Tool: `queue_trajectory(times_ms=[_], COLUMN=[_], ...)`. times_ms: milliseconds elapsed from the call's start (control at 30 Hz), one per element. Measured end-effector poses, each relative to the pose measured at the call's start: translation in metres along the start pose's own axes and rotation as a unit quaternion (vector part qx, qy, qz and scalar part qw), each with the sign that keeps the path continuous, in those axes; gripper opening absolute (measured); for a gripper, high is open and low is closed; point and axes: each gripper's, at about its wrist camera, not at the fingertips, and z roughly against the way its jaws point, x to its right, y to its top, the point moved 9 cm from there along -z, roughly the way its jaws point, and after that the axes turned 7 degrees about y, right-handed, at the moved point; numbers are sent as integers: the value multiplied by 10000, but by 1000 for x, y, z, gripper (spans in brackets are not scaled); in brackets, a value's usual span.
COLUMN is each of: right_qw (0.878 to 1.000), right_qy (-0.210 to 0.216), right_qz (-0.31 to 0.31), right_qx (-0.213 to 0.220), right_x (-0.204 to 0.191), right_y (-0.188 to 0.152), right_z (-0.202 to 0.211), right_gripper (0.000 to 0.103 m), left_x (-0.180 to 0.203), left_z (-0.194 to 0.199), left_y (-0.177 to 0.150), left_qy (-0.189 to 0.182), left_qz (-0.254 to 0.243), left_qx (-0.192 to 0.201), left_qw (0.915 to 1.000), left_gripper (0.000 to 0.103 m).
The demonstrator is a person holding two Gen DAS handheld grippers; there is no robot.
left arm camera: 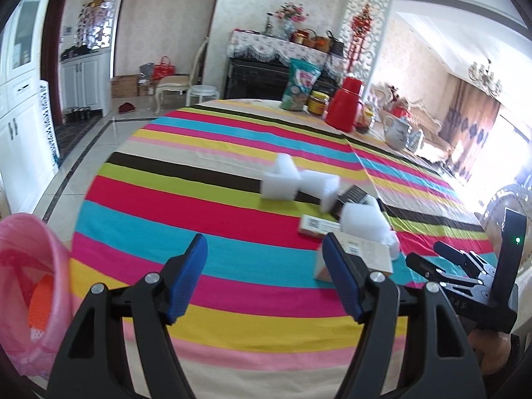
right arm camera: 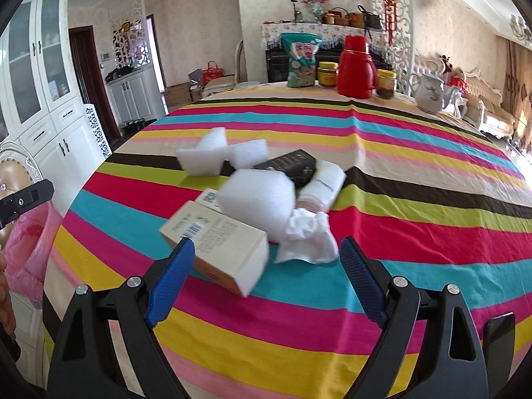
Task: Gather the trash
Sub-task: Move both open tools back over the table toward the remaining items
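Claws (left arm camera: 266, 279) (right arm camera: 266, 279) wide apart (both empty)

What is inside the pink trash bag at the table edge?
The pink trash bag hangs open beside the striped table. Through its mouth, something orange and a white netted piece show. Anything deeper is hidden by the bag's folds.
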Motion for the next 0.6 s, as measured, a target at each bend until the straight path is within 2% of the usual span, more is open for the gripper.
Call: queue_trajectory(times_ms=[233, 500, 600], right_qw=[9996, 9983, 9977], right_qy=[-85, -194, -226], right_qz=[-256, -543, -638], right_qx=[20, 78, 92], right_x=[32, 63, 73], right_y=[-8, -16, -16], right_z=[9, 21, 22], right_gripper=[84, 84, 85], left_x=[47, 94, 113], left_z=[-17, -38, -46], left_y=[-9, -21, -26], left_qy=[-239, -493, -590], left_qz=[-293, -665, -901], left_qx=[-158, -285, -326], left_qw=[9992, 9962, 9937], left_gripper=[76, 97, 98])
